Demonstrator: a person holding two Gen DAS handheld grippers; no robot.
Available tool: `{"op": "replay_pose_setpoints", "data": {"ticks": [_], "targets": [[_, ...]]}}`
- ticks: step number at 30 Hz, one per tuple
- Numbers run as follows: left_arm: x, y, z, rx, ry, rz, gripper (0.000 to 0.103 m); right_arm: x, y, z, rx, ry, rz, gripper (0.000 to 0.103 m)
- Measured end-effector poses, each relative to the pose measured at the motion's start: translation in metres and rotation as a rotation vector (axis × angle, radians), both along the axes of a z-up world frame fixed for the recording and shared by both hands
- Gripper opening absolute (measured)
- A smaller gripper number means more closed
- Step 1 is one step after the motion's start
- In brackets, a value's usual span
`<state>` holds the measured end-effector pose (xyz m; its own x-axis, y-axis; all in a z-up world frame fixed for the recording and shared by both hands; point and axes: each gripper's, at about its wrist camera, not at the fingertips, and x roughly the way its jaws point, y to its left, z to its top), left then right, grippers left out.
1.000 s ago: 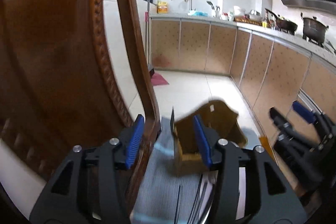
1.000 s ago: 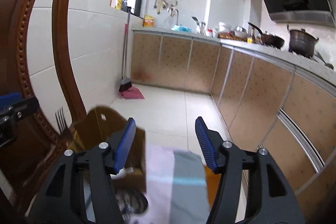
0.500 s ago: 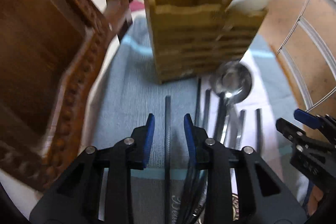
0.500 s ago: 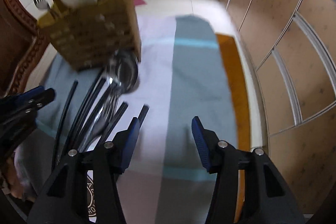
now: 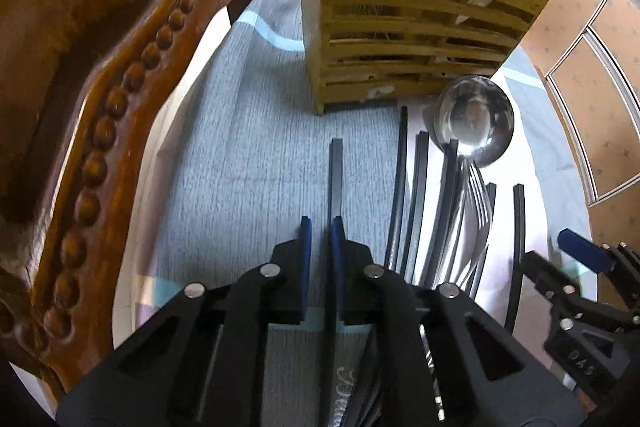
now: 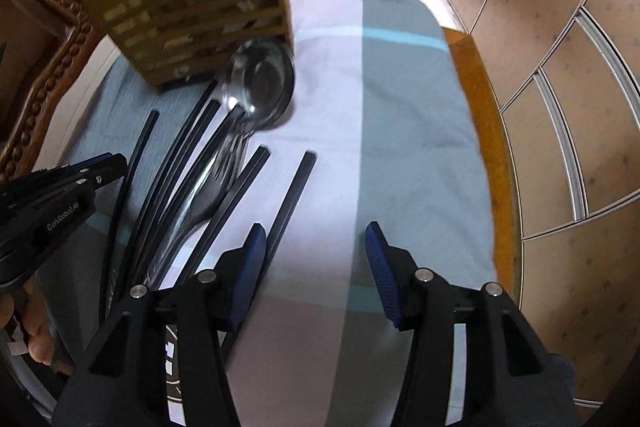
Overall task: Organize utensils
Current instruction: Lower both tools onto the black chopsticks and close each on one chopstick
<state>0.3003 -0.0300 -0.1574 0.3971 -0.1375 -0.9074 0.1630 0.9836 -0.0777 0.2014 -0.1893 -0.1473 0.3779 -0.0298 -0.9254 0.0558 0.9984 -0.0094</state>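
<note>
Left wrist view is showing the left hand-held gripper (image 5: 320, 239) closing its blue pads on a single black chopstick (image 5: 335, 171) lying apart from the rest on the grey cloth (image 5: 248, 147); the jaws have just been closing, and the chopstick is sitting between them. The step in hand is judged to be picking up this chopstick. The next move is calling for a straight lift and an insertion into the wooden utensil holder (image 5: 404, 39) standing just beyond.

The right hand-held gripper (image 6: 316, 259) is hovering half open over the cloth, gripping nothing, with another chopstick (image 6: 294, 191) just beside its left pad.

Readable writing: "GenRobot.AI" on the left gripper body, and stamped Chinese characters on the holder.
</note>
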Motion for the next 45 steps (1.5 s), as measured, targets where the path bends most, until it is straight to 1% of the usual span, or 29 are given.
{"op": "replay_pose_setpoints", "data": {"ticks": [3, 6, 7, 8, 9, 11, 12, 18, 19, 20, 21, 22, 23, 25, 26, 28, 32, 37, 39, 40, 41, 43, 45], "targets": [[-0.011, 0.006, 0.001, -0.022, 0.003, -0.007, 0.010, -0.002, 0.005, -0.005, -0.007, 0.011, 0.004, 0.052], [-0.014, 0.007, 0.000, -0.024, 0.004, -0.017, 0.011, -0.004, 0.012, -0.010, -0.031, 0.020, 0.012, 0.052], [-0.014, 0.004, 0.000, -0.026, 0.006, -0.022, 0.011, -0.004, 0.014, -0.011, -0.037, 0.019, 0.021, 0.050], [-0.013, 0.001, -0.001, -0.028, 0.007, -0.026, 0.014, -0.005, 0.016, -0.010, -0.033, 0.019, 0.034, 0.042], [-0.014, 0.000, 0.000, -0.031, 0.007, -0.029, 0.016, -0.007, 0.018, -0.010, -0.031, 0.019, 0.041, 0.037], [-0.014, -0.005, 0.000, -0.025, 0.004, -0.036, 0.021, -0.010, 0.023, -0.008, -0.035, 0.023, 0.057, 0.017], [-0.015, -0.010, -0.002, -0.022, 0.005, -0.037, 0.021, -0.012, 0.026, -0.007, -0.046, 0.024, 0.064, 0.016], [-0.013, -0.014, -0.013, -0.010, 0.038, -0.030, 0.021, -0.020, 0.025, -0.003, -0.032, 0.038, 0.077, 0.016], [-0.013, -0.015, -0.013, -0.009, 0.035, -0.032, 0.020, -0.020, 0.023, -0.003, -0.024, 0.044, 0.072, 0.016], [-0.011, -0.018, -0.014, -0.007, 0.036, -0.033, 0.015, -0.018, 0.019, -0.003, -0.011, 0.051, 0.062, 0.016], [-0.012, -0.019, -0.015, -0.009, 0.038, -0.035, 0.013, -0.016, 0.016, -0.003, 0.002, 0.056, 0.056, 0.017], [-0.014, -0.017, -0.014, -0.011, 0.039, -0.037, 0.012, -0.017, 0.013, -0.002, 0.024, 0.066, 0.047, 0.019], [-0.017, -0.014, -0.014, -0.014, 0.040, -0.039, 0.012, -0.016, 0.010, -0.004, 0.049, 0.073, 0.038, 0.029], [-0.021, -0.015, -0.014, -0.033, 0.051, -0.050, 0.012, -0.016, 0.006, -0.004, 0.078, 0.079, 0.027, 0.038], [-0.023, -0.015, -0.014, -0.054, 0.063, -0.058, 0.012, -0.016, 0.006, -0.005, 0.070, 0.081, 0.022, 0.038], [-0.030, -0.017, -0.016, -0.079, 0.082, -0.068, 0.010, -0.016, 0.005, -0.006, 0.058, 0.083, 0.017, 0.038], [-0.043, -0.015, -0.016, -0.084, 0.087, -0.076, 0.008, -0.014, 0.005, -0.007, 0.045, 0.083, 0.009, 0.038], [-0.054, -0.007, -0.015, -0.098, 0.092, -0.073, 0.007, -0.010, 0.009, -0.010, 0.016, 0.074, 0.013, 0.038], [-0.054, -0.007, -0.015, -0.093, 0.089, -0.072, 0.008, -0.009, 0.011, -0.011, -0.002, 0.067, 0.026, 0.038], [-0.055, -0.005, -0.014, -0.087, 0.086, -0.070, 0.010, -0.010, 0.015, -0.011, -0.016, 0.061, 0.037, 0.035], [-0.054, -0.005, -0.014, -0.085, 0.083, -0.066, 0.010, -0.009, 0.018, -0.011, -0.028, 0.052, 0.053, 0.026], [-0.053, -0.005, -0.013, -0.079, 0.080, -0.057, 0.010, -0.010, 0.028, -0.011, -0.034, 0.047, 0.084, 0.019], [-0.054, -0.001, -0.014, -0.078, 0.076, -0.046, 0.010, -0.010, 0.033, -0.010, -0.034, 0.046, 0.107, 0.018]]}}
